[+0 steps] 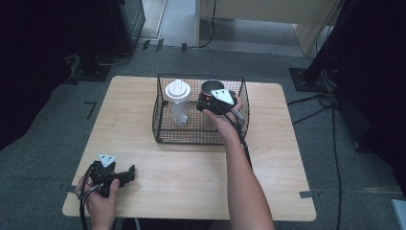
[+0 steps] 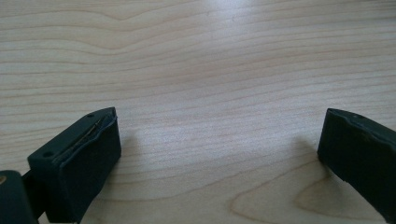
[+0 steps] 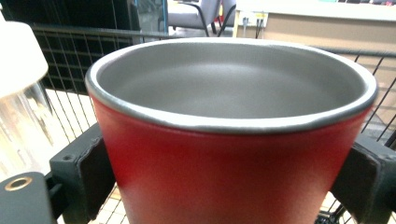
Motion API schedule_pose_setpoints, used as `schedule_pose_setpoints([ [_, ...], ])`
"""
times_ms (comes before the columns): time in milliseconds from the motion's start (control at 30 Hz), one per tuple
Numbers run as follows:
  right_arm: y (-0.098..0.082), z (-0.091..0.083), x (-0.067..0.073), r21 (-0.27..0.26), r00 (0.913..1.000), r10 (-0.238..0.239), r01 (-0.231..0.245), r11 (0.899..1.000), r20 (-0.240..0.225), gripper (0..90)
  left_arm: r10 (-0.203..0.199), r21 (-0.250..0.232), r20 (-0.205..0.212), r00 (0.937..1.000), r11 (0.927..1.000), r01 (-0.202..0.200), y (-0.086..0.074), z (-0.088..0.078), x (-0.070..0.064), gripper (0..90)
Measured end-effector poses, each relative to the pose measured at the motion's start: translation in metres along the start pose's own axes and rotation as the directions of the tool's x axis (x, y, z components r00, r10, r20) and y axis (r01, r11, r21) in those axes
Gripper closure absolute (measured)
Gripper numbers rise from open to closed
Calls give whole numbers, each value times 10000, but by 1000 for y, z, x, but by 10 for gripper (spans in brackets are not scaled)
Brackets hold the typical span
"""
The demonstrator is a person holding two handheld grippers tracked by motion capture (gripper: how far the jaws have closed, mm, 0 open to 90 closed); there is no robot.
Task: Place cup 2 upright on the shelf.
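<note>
A red cup (image 3: 224, 168) with a grey metal inside stands in the black wire basket (image 1: 163, 129) at its back right; in the high view the cup (image 1: 210, 88) shows just beyond my right hand. My right gripper (image 1: 210, 103) is shut on the red cup, its two jaws pressed against the cup's sides. A clear bottle with a white lid (image 1: 178, 100) stands in the basket's left half, and its edge (image 3: 18, 84) appears at the left of the right gripper view. My left gripper (image 1: 130, 173) rests low over the table's front left, open, with bare wood between its jaws.
The light wooden table (image 1: 268, 163) has bare wood in front of the basket and to its right. Cables (image 1: 316, 103) and black stands lie on the grey floor beyond the table's right and back edges.
</note>
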State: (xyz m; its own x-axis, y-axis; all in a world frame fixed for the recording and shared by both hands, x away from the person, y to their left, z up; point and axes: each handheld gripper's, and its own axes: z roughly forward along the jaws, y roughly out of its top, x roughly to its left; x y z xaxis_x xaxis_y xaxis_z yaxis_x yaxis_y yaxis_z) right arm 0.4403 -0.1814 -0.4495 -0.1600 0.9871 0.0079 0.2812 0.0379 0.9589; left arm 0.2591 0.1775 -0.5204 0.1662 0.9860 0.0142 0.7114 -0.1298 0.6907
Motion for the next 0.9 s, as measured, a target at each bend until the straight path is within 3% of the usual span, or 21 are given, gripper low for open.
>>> schedule_pose_setpoints([
  [233,0,1,-3,498,9994,19,-2,9988,-340,75,11,6,-3,10000,10000,-11,0,0,0,0],
  [667,-3,3,-6,1204,9985,138,-74,9927,-524,73,10,1,1,10000,10000,-10,0,0,0,0],
  [767,-4,4,-4,1414,9978,-12,106,9899,-662,70,7,1,1,10000,10000,-7,0,0,0,0],
  [900,-3,4,-5,1375,9980,62,25,9905,-629,63,6,6,1,10000,10000,-6,0,0,0,0],
])
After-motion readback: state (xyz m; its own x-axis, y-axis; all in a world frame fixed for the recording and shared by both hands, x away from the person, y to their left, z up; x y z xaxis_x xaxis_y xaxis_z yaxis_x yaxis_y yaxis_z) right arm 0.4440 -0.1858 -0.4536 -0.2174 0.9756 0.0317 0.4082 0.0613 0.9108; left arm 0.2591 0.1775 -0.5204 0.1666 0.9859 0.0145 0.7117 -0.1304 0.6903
